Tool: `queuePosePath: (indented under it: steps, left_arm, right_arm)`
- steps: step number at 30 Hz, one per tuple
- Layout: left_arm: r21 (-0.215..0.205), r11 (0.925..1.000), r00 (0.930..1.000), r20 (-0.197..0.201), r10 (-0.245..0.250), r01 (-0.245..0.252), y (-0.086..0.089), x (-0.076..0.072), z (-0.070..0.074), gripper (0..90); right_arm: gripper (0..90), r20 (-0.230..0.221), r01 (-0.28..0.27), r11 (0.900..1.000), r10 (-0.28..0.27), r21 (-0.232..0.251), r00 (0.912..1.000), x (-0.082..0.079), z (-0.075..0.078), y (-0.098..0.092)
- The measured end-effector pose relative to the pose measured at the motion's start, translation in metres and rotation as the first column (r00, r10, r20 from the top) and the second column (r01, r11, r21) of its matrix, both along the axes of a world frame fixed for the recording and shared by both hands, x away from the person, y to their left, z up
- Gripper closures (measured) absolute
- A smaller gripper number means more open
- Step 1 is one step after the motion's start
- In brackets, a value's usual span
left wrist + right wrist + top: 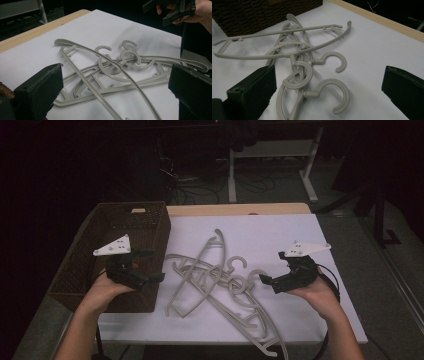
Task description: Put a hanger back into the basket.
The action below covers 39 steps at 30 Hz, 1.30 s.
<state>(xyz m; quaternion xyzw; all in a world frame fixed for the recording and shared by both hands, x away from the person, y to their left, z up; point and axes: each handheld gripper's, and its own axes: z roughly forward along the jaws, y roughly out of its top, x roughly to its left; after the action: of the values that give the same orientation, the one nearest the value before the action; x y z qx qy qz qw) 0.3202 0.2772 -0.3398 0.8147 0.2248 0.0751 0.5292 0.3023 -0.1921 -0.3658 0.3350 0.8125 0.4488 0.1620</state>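
No brand, label or writing could be read on anything shown. A tangled pile of grey plastic hangers (220, 285) was seen lying flat on the white sheet covering the counter (280, 235), between the two sets of tongs. The hangers were slim and moulded, with curved shoulders, straight lower bars carrying small pegs, and rounded open hooks; several hooks were overlapped near the middle of the heap. A pale wooden edge of the counter was left showing beyond the sheet, on the far side of both tongs.

The left tongs (148, 265) were held in the person's left hand (102, 292) above a dark brown woven basket (80, 265), rectangular and coarse in texture, with the hangers just beside them toward the right tongs. Their black, matte, block-shaped jaws were spread wide with nothing between them.

The right tongs (272, 270) were held in the right hand (320, 295) above the sheet, near the hook ends of the hangers but apart from them. Their jaws were likewise spread wide and nothing was pinched. A white three-cornered plate was carried on top of each set of tongs.
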Motion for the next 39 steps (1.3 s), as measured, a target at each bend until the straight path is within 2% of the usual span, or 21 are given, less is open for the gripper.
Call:
queuePosePath:
  steps: [5, 8, 15, 17, 22, 30, 36, 39]
  left_arm:
    - [0.011, 0.9999, 0.9999, -0.007, -0.008, 0.008, -0.004, 0.001, 0.0, 0.0]
    - [-0.002, 1.0, 0.9999, -0.011, -0.009, 0.009, -0.005, 0.001, 0.002, 0.0]
    - [0.0, 1.0, 0.9999, -0.004, -0.01, 0.01, -0.01, -0.003, 0.005, 0.0]
    - [-0.009, 0.9999, 0.9999, -0.009, -0.012, 0.012, -0.013, -0.004, 0.006, 0.0]
    - [0.002, 0.9995, 0.9995, -0.01, -0.031, 0.031, -0.027, -0.008, 0.007, 0.0]
    - [0.039, 0.9959, 0.9964, -0.026, -0.08, 0.081, -0.056, -0.015, -0.001, 0.0]
    - [0.09, 0.9897, 0.9931, -0.046, -0.108, 0.111, -0.077, -0.019, -0.015, 0.2]
    - [0.116, 0.986, 0.9915, -0.064, -0.113, 0.12, -0.087, -0.02, -0.024, 6.5]
  right_arm:
    - [0.0, -0.015, 0.009, 1.0, -0.009, -0.005, 0.9998, 0.001, -0.002, -0.001]
    - [0.0, -0.022, 0.007, 1.0, -0.008, -0.012, 0.9997, 0.002, -0.003, 0.001]
    - [0.0, -0.029, -0.002, 1.0, 0.001, -0.03, 0.9996, 0.003, -0.006, 0.01]
    - [0.0, -0.031, 0.002, 0.999, -0.004, -0.038, 0.9995, 0.004, -0.007, 0.013]
    - [0.0, -0.032, 0.003, 0.999, -0.005, -0.045, 0.9995, 0.005, -0.008, 0.014]
    - [0.0, -0.03, 0.007, 1.0, -0.008, -0.03, 0.9995, 0.005, -0.008, 0.01]
    - [0.0, -0.03, 0.002, 1.0, -0.003, -0.029, 0.9995, 0.005, -0.009, 0.01]
    - [0.0, -0.031, -0.002, 0.999, 0.001, -0.032, 0.9995, 0.006, -0.009, 0.011]
